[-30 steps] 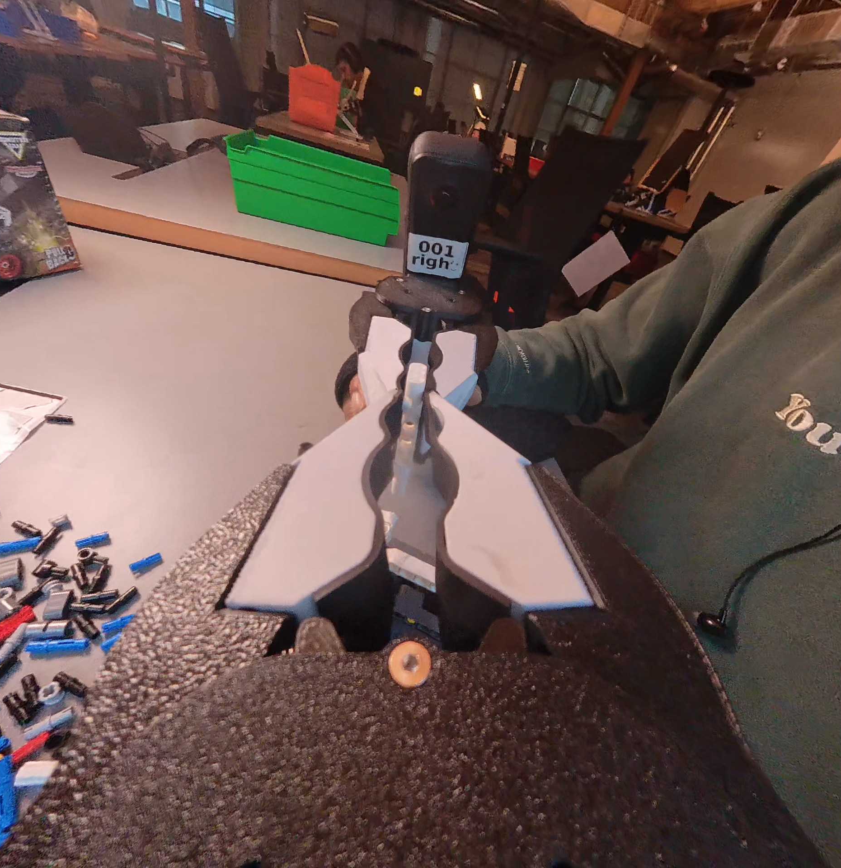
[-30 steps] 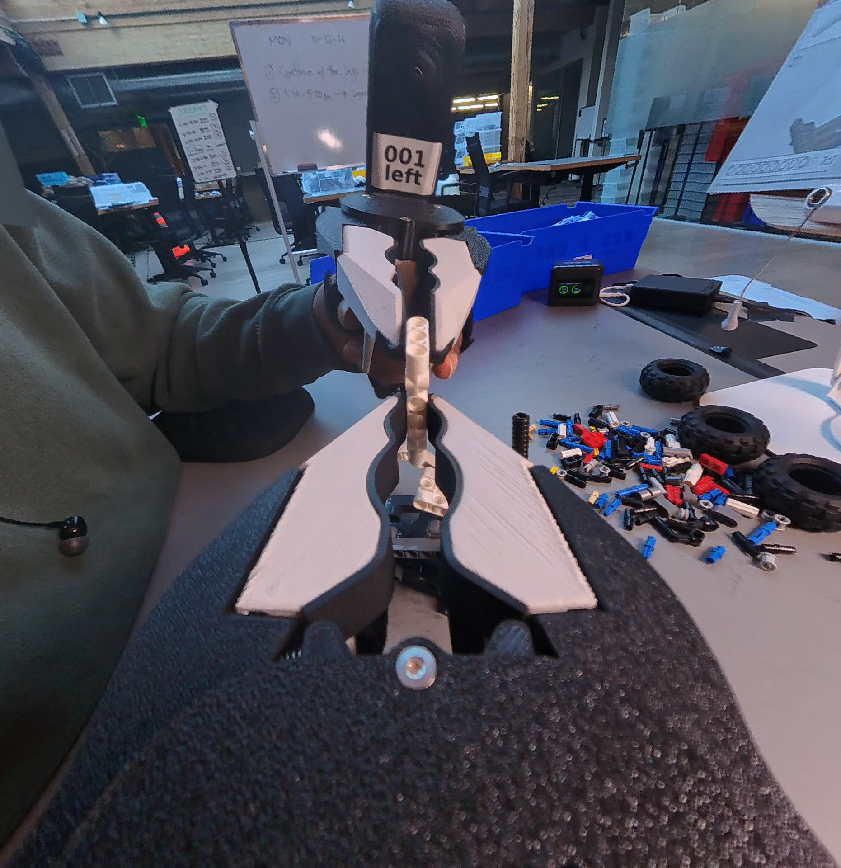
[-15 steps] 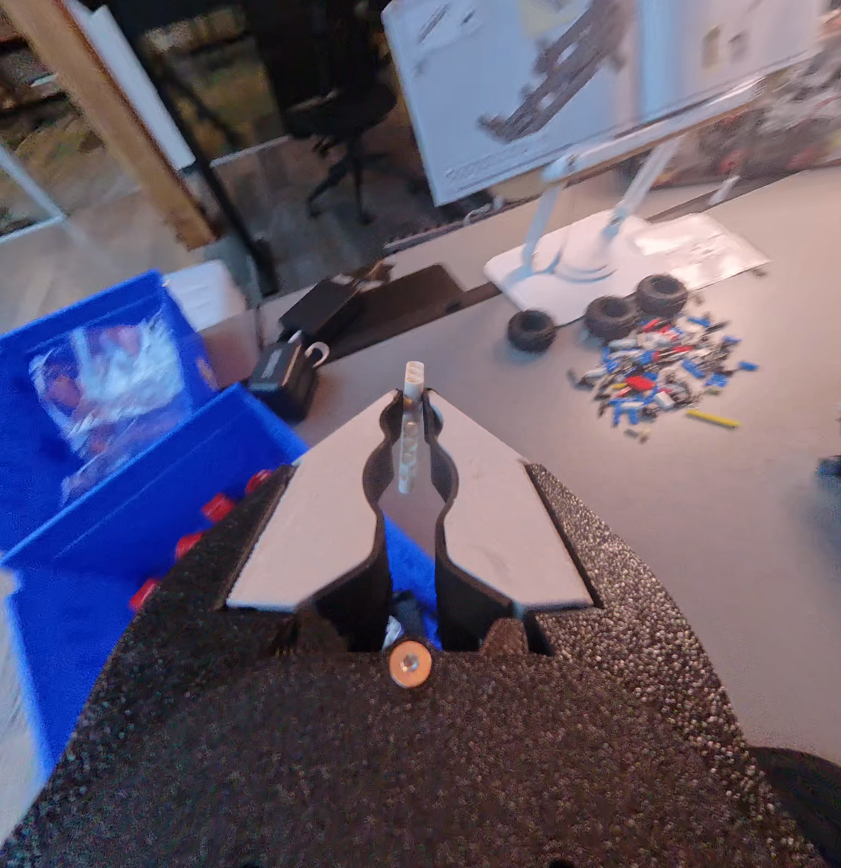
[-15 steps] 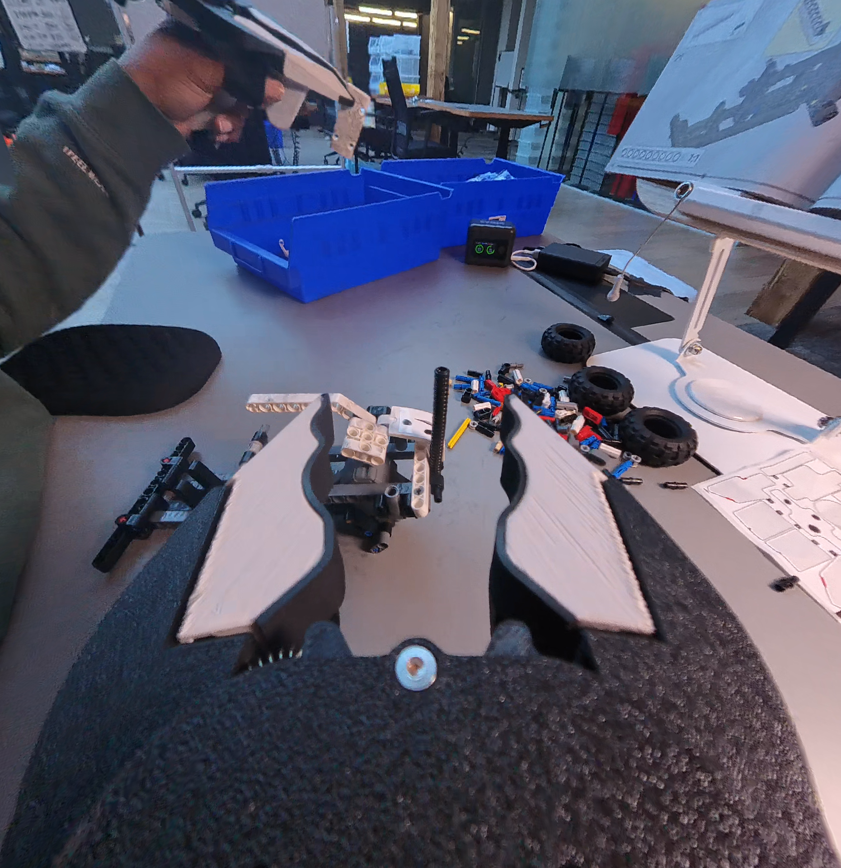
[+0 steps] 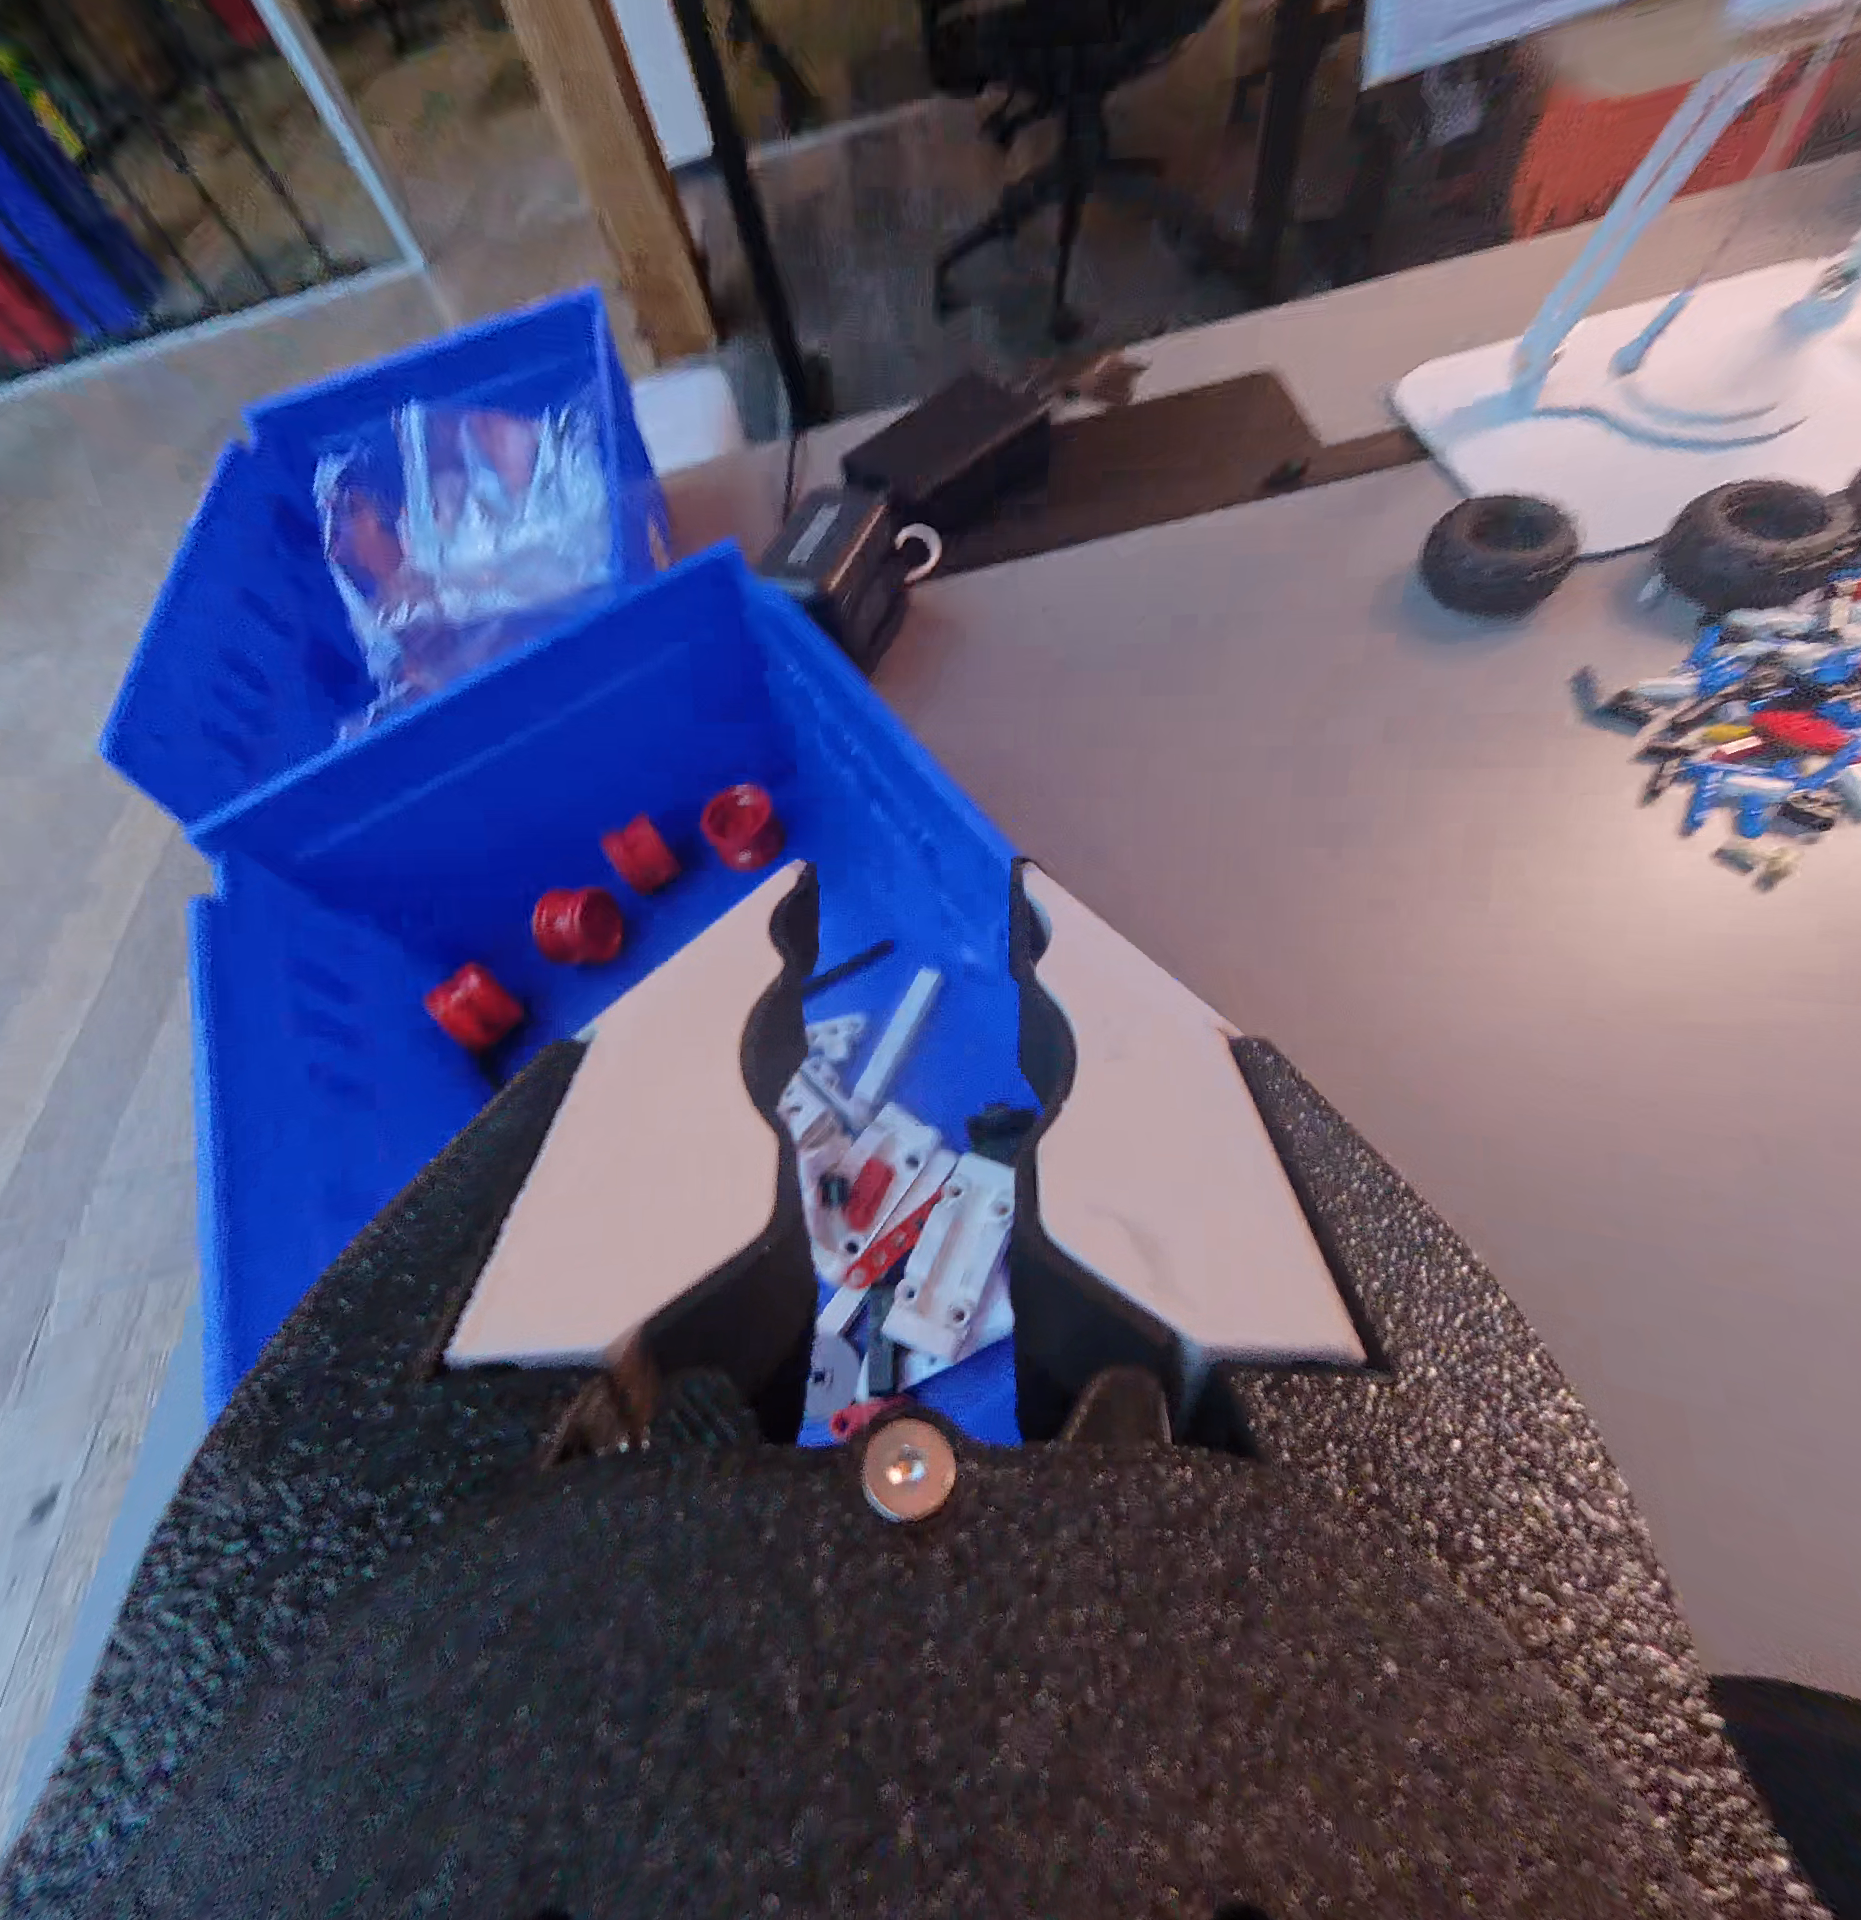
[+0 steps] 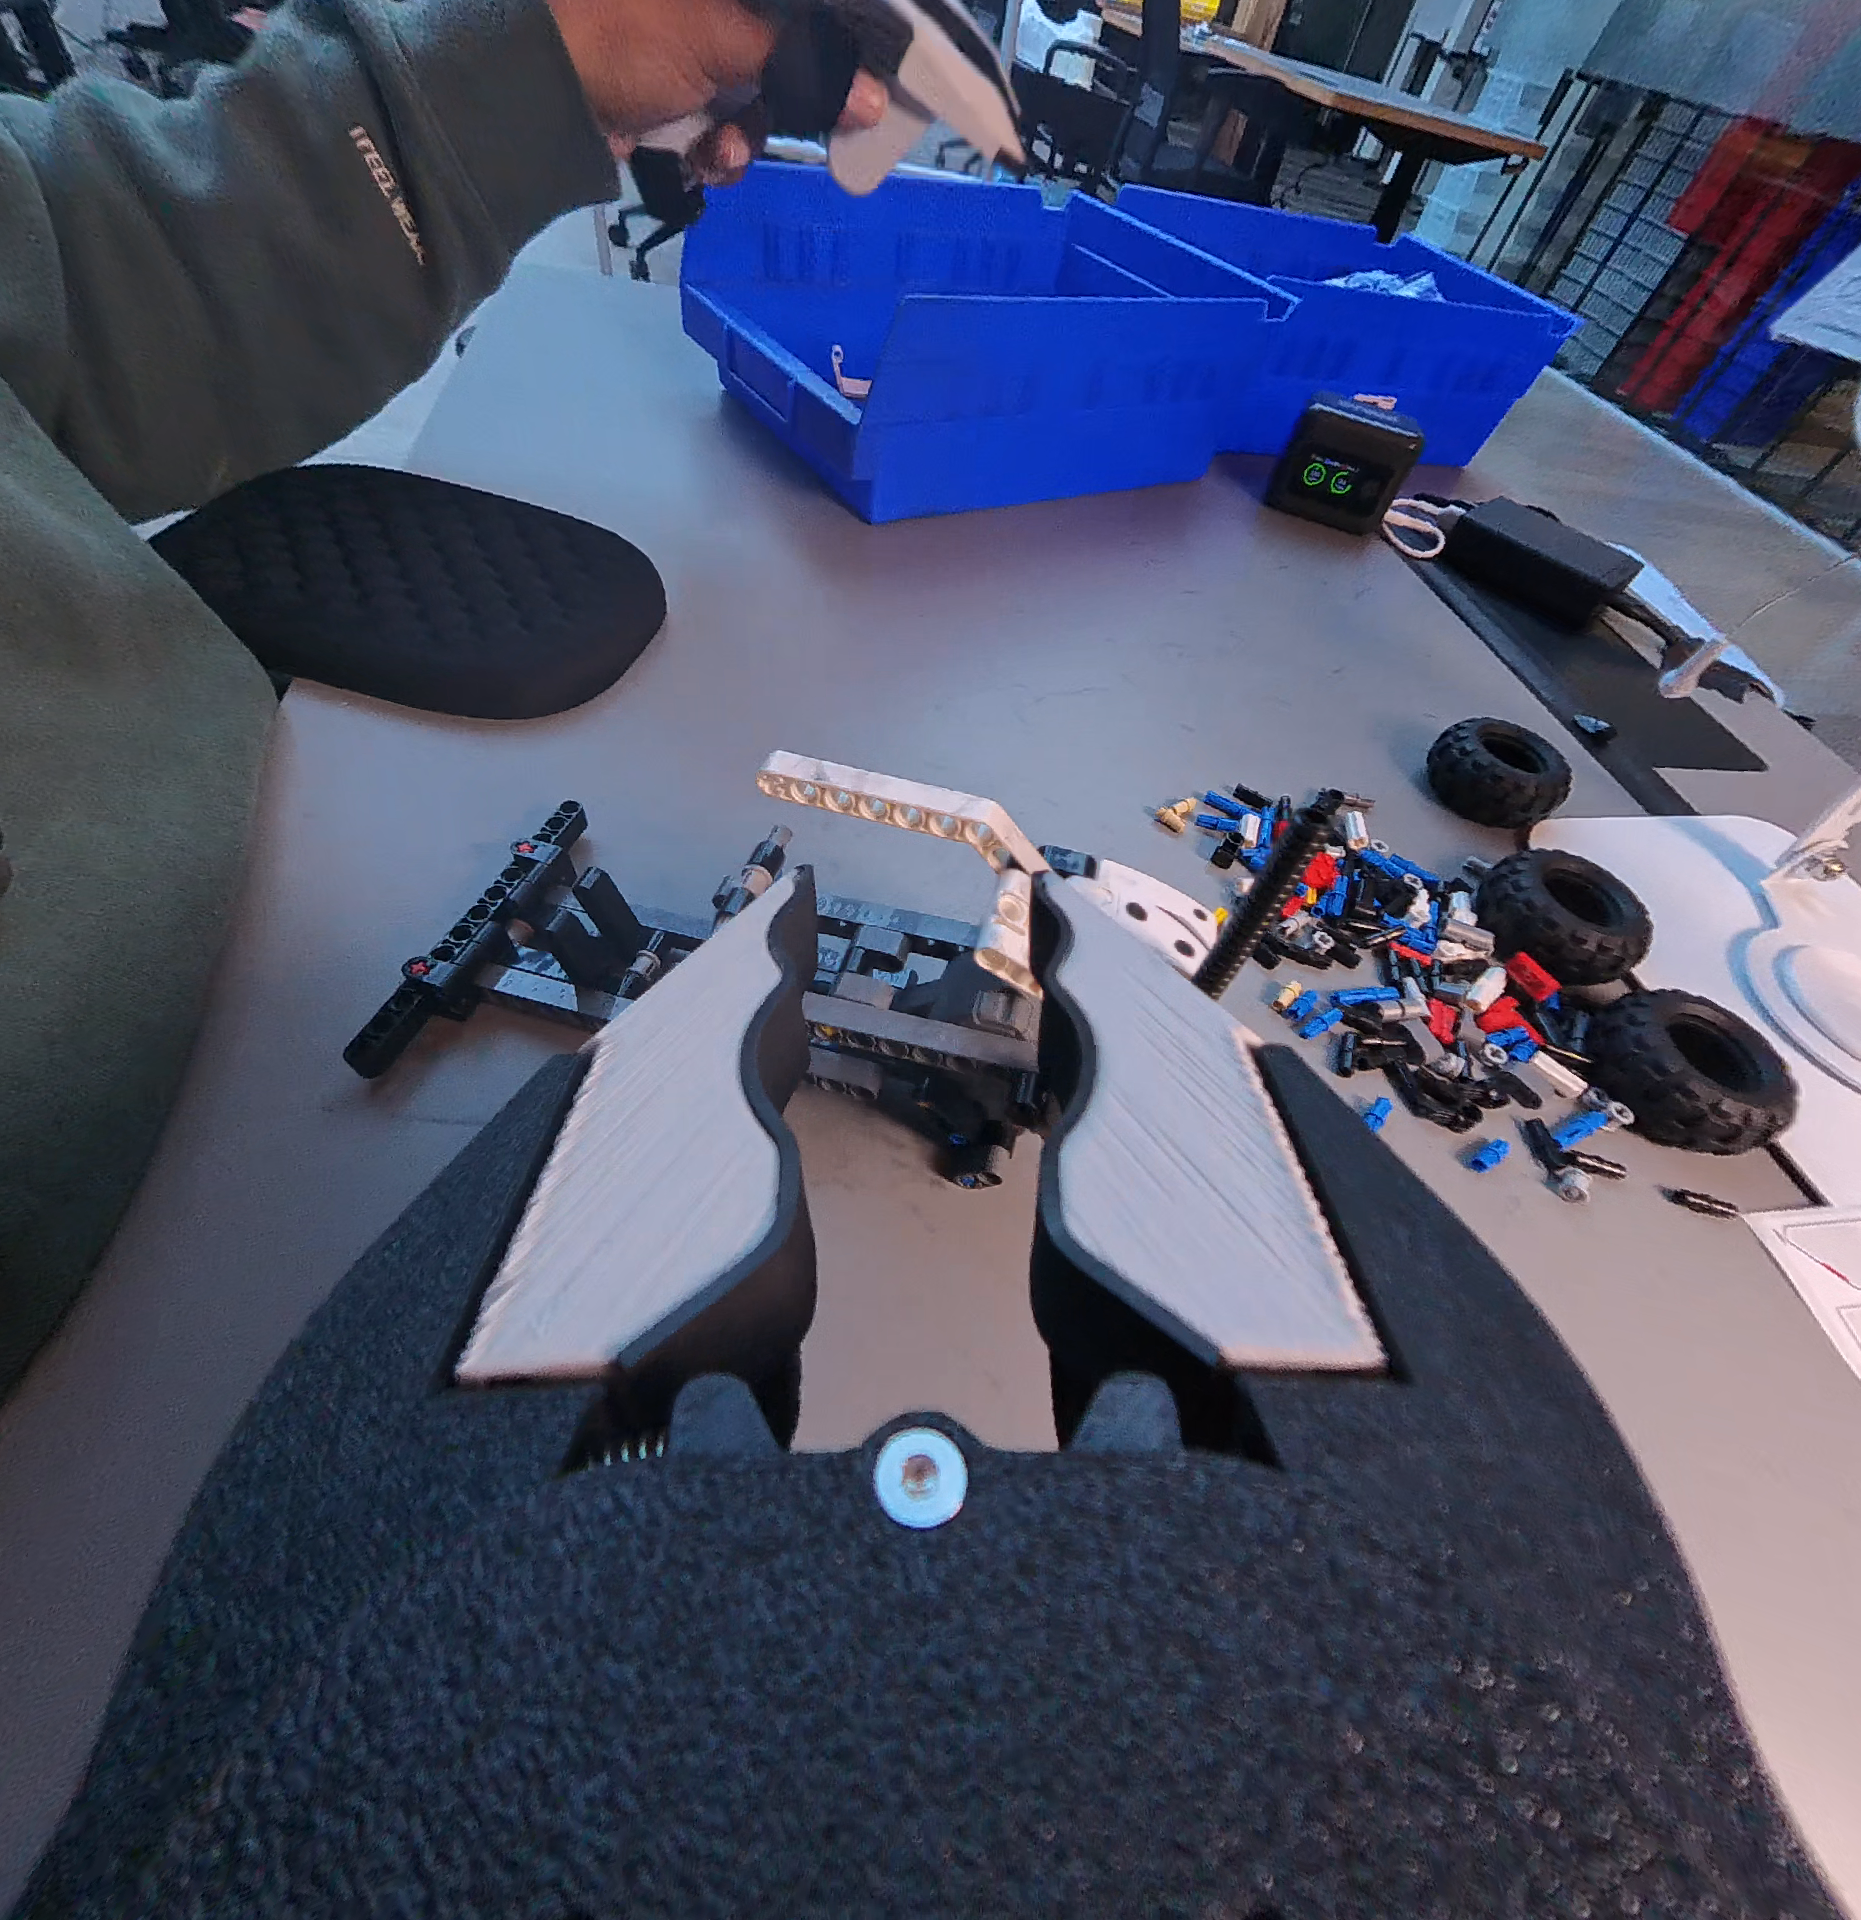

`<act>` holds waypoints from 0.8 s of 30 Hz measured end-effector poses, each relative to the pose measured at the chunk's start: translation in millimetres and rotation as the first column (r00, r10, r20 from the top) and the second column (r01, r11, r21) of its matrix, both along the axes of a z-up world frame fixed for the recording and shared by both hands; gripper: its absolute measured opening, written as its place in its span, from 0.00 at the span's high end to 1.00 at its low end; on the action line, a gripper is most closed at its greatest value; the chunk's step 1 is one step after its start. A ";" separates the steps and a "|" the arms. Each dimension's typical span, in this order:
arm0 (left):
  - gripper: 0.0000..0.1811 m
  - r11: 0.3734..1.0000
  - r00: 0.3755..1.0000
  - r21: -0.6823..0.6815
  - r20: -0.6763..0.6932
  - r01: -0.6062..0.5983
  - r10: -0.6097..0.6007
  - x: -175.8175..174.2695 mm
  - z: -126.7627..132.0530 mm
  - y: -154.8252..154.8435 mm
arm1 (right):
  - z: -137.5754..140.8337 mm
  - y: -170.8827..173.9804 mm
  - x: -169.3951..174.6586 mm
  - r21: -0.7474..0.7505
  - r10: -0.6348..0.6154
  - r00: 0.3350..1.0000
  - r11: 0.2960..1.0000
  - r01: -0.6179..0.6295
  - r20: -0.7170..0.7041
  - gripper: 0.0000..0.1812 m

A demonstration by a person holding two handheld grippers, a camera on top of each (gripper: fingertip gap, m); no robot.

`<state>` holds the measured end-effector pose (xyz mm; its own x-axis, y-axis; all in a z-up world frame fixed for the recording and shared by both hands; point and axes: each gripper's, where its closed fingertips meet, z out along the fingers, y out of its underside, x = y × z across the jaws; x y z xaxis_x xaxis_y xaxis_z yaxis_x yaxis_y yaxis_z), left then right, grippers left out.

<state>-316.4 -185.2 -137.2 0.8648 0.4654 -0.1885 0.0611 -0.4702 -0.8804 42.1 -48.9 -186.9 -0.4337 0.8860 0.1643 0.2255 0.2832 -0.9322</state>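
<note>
- Hovering over the near blue bin (image 5: 552, 769), the left gripper (image 5: 910, 914) has its jaws spread and nothing between them. Loose white and red building-toy parts (image 5: 905, 1174) lie on the bin floor right under the gap, lower centre of the frame, with four red wheel hubs (image 5: 593, 925) in a row to the upper left.

- And the right gripper (image 6: 921, 894)?

- Spread too, empty, low over the grey table (image 6: 1009, 644). A black building-toy chassis (image 6: 884, 997) sits just beyond its tips at mid-frame, with a white angled beam (image 6: 905, 821) rising off it. A pile of small blue, red and black pins (image 6: 1404, 966) and three black tyres (image 6: 1560, 914) lie to the right.

- Any handling advice?

- My judgement: the bin view is blurred, so hold the left one steady before closing. Approach one part squarely, away from its neighbours and the bin wall. Keep the right one clear of the beam.
</note>
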 end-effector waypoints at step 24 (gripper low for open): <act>0.87 0.160 0.120 0.151 0.245 0.976 -0.962 341.8 -78.7 151.7 | -18.5 21.3 1.8 0.038 0.020 0.999 0.999 -0.018 -0.040 0.92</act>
<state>25.4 -33.5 -215.9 0.5926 -0.7991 0.1011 -0.2892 -0.3282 -0.8993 44.0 -27.6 -205.5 -0.4426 0.8706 0.2149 0.1818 0.3217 -0.9292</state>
